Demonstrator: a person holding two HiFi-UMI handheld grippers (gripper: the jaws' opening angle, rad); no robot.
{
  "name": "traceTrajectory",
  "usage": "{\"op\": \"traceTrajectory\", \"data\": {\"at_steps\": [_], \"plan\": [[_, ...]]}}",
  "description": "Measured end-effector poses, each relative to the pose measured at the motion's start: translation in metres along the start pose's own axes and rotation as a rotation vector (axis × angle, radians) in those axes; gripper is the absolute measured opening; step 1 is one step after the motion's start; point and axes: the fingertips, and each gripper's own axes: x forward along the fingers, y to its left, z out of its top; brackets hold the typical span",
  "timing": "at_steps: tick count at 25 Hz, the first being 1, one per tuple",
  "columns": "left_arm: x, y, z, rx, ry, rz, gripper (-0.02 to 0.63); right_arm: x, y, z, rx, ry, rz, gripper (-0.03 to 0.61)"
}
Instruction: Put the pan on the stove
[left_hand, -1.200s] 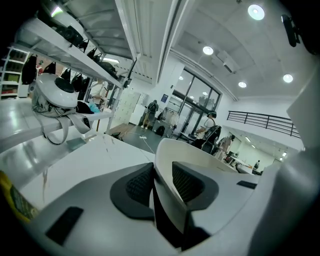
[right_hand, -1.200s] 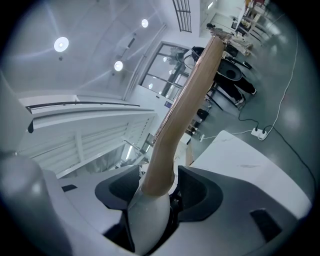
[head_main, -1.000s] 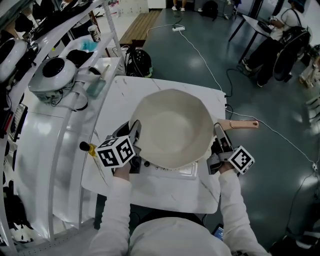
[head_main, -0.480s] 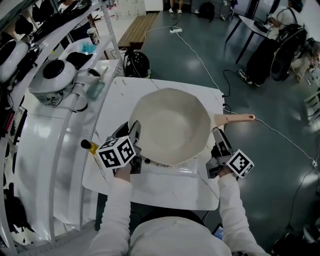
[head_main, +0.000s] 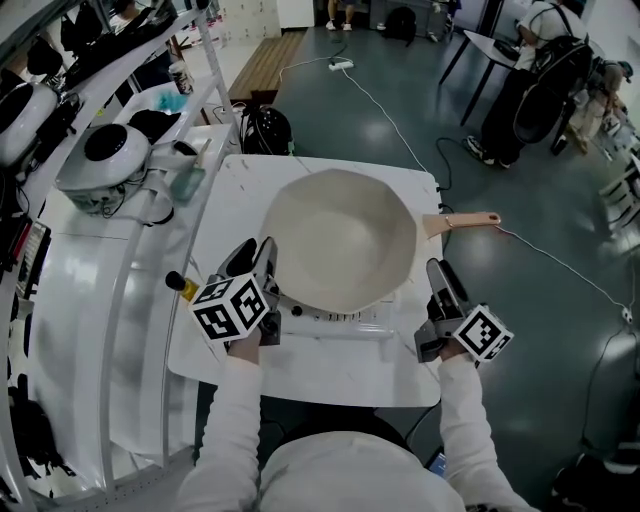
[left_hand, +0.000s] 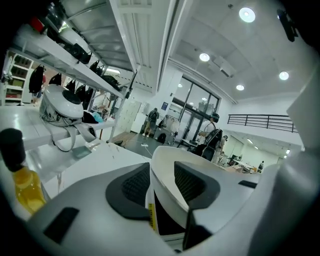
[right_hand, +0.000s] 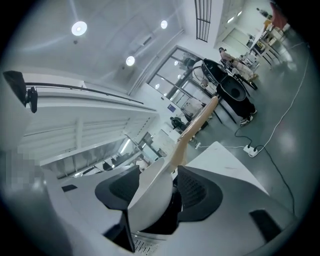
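A cream-white pan (head_main: 340, 240) with a wooden handle (head_main: 465, 221) rests on the small stove (head_main: 340, 322) on the white table (head_main: 300, 375). My left gripper (head_main: 268, 262) is at the pan's left rim. In the left gripper view the rim (left_hand: 167, 175) stands between the jaws, which are opening, and the pads (left_hand: 135, 185) are loose of it. My right gripper (head_main: 436, 268) sits just off the pan's right rim, below the handle. In the right gripper view the rim (right_hand: 150, 195) lies between the open jaws, with a gap at the right pad (right_hand: 200, 192).
A yellow oil bottle (head_main: 180, 285) with a black cap stands at the table's left edge, close to my left gripper. A white metal rack (head_main: 105, 150) with rounded devices runs along the left. Cables and a black helmet (head_main: 262, 128) lie on the floor beyond the table.
The pan has settled farther back on the stove. My right gripper has drawn back from the rim near the handle. My left gripper's jaws have spread at the left rim.
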Motion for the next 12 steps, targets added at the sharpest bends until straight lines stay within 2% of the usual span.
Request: {"op": "traceTrajectory", "data": {"at_steps": [5, 12], "plan": [[-0.015, -0.002, 0.005, 0.086, -0.036, 0.005, 0.153, -0.016, 0.023, -0.002, -0.126, 0.004, -0.011, 0.245], [-0.033, -0.012, 0.012, 0.124, -0.092, -0.012, 0.14, -0.03, 0.054, -0.002, -0.23, -0.004, 0.015, 0.227]]}}
